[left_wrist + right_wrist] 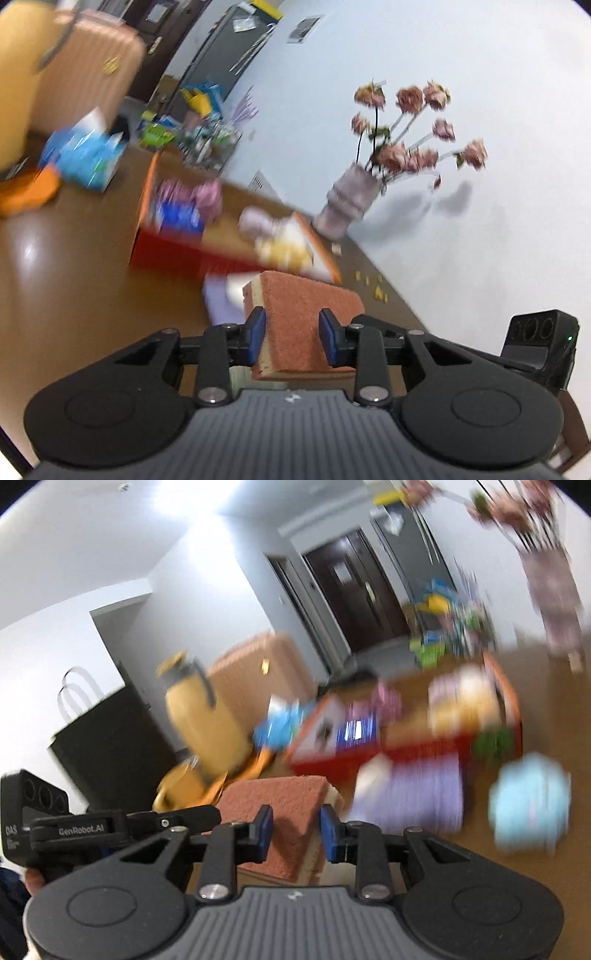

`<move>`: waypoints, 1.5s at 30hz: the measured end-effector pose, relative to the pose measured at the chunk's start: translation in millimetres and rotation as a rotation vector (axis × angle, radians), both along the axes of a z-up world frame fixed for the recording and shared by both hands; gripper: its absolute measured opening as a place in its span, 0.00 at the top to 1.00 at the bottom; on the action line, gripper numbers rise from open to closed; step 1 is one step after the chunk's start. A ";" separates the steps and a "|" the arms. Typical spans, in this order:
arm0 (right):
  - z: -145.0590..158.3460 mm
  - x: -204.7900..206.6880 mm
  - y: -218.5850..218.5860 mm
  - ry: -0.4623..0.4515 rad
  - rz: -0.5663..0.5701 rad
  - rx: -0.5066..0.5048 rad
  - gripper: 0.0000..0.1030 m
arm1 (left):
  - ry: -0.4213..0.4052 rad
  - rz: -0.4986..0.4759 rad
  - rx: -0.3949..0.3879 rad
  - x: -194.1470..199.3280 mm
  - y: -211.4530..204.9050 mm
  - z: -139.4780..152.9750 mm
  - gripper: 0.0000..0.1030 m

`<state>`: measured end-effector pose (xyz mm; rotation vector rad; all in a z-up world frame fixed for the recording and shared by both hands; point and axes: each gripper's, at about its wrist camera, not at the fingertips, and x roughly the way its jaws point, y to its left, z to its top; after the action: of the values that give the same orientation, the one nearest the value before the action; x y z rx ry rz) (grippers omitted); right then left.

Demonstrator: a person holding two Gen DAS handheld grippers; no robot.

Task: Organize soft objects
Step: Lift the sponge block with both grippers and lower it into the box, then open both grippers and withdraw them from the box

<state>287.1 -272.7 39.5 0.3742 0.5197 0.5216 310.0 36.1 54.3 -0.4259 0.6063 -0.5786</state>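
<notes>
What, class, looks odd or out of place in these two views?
Both grippers, left and right, grip the same sponge, one at each end. Small yellow bits lie scattered on the table near the vase. Heavy blur hides finer detail.

You're looking across a glossy brown table [74, 258] set against a plain white wall [461, 92]. A pale vase of dried pink flowers [351, 199] stands at the table's wall-side edge and throws soft shadows on the wall. Beyond the table's far edge stands a peach ribbed suitcase [92, 66]. In the right wrist view, a dark double door [362, 602] sits at the room's far end, and bright ceiling light [192, 502] glares overhead.
</notes>
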 end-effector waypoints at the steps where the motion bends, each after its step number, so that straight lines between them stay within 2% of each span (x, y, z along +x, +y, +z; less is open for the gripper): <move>1: 8.8 20.5 -0.1 -0.008 -0.010 -0.013 0.75 | 0.021 0.005 0.001 26.4 -2.8 5.2 0.70; 5: 24.3 124.1 5.2 0.034 -0.064 -0.118 0.75 | 0.157 0.035 -0.004 128.8 -17.5 -1.1 0.70; 8: 10.4 187.3 6.9 0.136 -0.082 -0.165 0.75 | 0.238 0.077 0.049 180.5 -30.4 -24.2 0.70; 11: -14.5 224.0 12.3 0.230 -0.099 -0.163 0.75 | 0.311 0.107 0.039 207.5 -24.0 -47.7 0.70; 15: -41.3 237.9 29.9 0.283 -0.056 -0.168 0.75 | 0.254 0.133 0.154 207.3 -13.7 -56.2 0.71; 19: -61.8 248.8 44.7 0.336 0.004 -0.163 0.75 | 0.209 0.163 0.295 204.8 -18.8 -55.4 0.67; 22: -69.8 256.8 52.1 0.355 0.012 -0.158 0.75 | 0.203 0.169 0.369 201.1 -24.5 -59.0 0.66; 26: -74.3 257.8 54.4 0.365 0.013 -0.144 0.75 | 0.115 0.147 0.493 186.4 -39.3 -63.5 0.65; 29: -72.2 250.4 57.8 0.332 0.036 -0.195 0.74 | 0.117 0.183 0.492 171.7 -45.5 -64.2 0.65; 31: -70.1 245.6 54.2 0.340 0.029 -0.196 0.74 | 0.121 0.203 0.481 163.0 -53.6 -64.3 0.65; 33: -67.4 241.7 50.6 0.341 0.011 -0.213 0.74 | 0.111 0.193 0.487 153.1 -64.5 -65.0 0.65; 36: -62.2 231.4 46.3 0.341 0.010 -0.230 0.74 | 0.123 0.175 0.448 142.8 -65.6 -59.1 0.62; 37: -61.7 229.7 47.8 0.343 0.018 -0.235 0.74 | 0.113 0.169 0.439 138.4 -63.9 -53.3 0.58; 39: -55.8 221.0 45.2 0.343 0.065 -0.191 0.74 | 0.044 0.173 0.427 124.1 -56.9 -33.2 0.47; 41: -46.6 211.0 40.8 0.322 0.102 -0.126 0.74 | -0.018 0.218 0.443 109.9 -50.0 -9.3 0.28; 45: -11.3 187.7 31.2 0.236 0.058 -0.146 0.74 | -0.083 0.292 0.495 83.3 -37.1 29.8 0.27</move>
<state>474.9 -241.5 28.2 0.2825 0.7937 0.4943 393.3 -1.0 84.1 -0.0194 0.5723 -0.1540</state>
